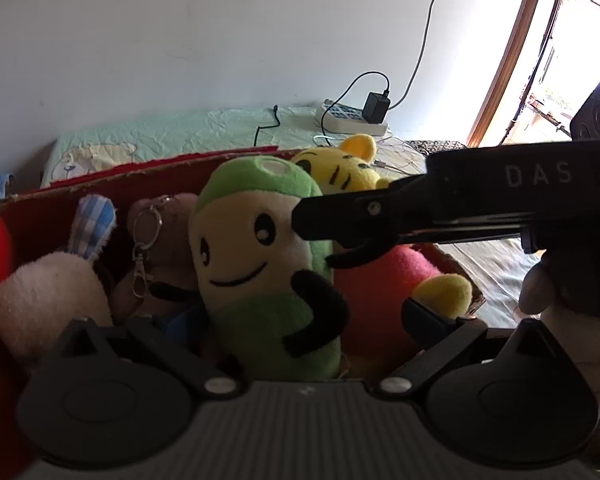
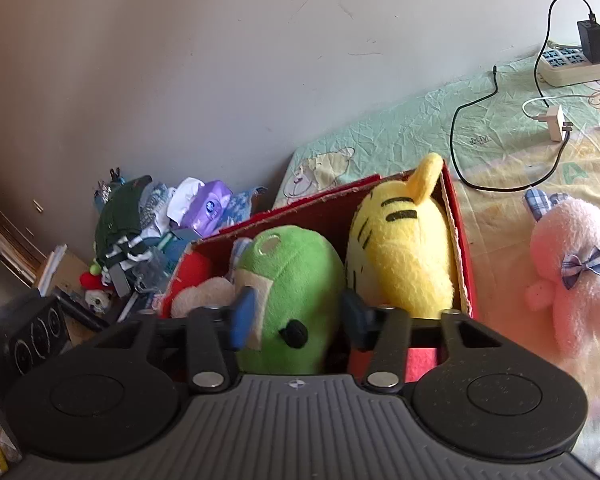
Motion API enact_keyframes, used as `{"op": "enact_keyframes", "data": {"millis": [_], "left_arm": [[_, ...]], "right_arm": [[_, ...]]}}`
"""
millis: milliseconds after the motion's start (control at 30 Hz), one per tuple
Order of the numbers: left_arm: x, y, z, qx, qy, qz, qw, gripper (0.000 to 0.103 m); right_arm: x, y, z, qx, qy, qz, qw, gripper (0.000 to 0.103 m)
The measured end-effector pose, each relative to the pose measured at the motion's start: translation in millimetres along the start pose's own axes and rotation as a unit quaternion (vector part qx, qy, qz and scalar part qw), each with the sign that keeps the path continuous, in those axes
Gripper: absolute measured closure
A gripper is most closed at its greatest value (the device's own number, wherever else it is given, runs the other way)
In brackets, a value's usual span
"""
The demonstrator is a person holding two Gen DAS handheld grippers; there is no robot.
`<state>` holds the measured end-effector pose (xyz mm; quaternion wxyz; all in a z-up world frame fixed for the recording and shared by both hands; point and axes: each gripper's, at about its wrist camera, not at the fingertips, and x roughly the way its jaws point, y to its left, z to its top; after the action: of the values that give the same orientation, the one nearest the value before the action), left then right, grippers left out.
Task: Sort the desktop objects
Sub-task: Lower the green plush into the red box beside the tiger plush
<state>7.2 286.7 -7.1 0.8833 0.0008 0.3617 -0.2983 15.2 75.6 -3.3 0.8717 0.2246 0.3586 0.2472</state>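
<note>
The right gripper (image 2: 296, 320) has its jaws pinching the green-and-cream smiling plush toy (image 2: 288, 292) inside the red cardboard box (image 2: 462, 240); the left gripper (image 1: 280, 324) has jaws spread around it.

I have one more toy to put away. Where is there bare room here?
The red box is packed with the green plush, yellow tiger and others. The bare sheet between box and pink plush is free, as is the stretch before the power strip, crossed by cables.
</note>
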Motion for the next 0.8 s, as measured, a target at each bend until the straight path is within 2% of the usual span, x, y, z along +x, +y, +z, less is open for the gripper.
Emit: {"op": "enact_keyframes", "data": {"millis": [133, 267, 433, 533, 800], "left_arm": [[1.0, -3.5, -1.9, 0.012, 0.008, 0.008, 0.9999, 0.002], [1.3, 5.5, -4.9, -0.010, 0.015, 0.006, 0.9998, 0.002], [-1.6, 8.0, -3.8, -0.010, 0.010, 0.014, 0.9998, 0.002], [-4.8, 9.0, -1.6, -0.012, 0.007, 0.015, 0.9998, 0.002], [3.6, 7.2, 2.1, -0.013, 0.044, 0.060, 0.9972, 0.002]], "right_arm": [[6.4, 2.2, -1.1, -0.004, -0.003, -0.005, 1.000, 0.066], [14.7, 0.9, -4.5, -0.013, 0.004, -0.012, 1.000, 0.068], [20.0, 1.1, -9.0, -0.034, 0.012, -0.017, 0.999, 0.067], [18.8, -4.9, -10.8, -0.019, 0.011, -0.012, 1.000, 0.063], [15.6, -6.0, -15.4, -0.028, -0.004, -0.002, 1.000, 0.063]]}}
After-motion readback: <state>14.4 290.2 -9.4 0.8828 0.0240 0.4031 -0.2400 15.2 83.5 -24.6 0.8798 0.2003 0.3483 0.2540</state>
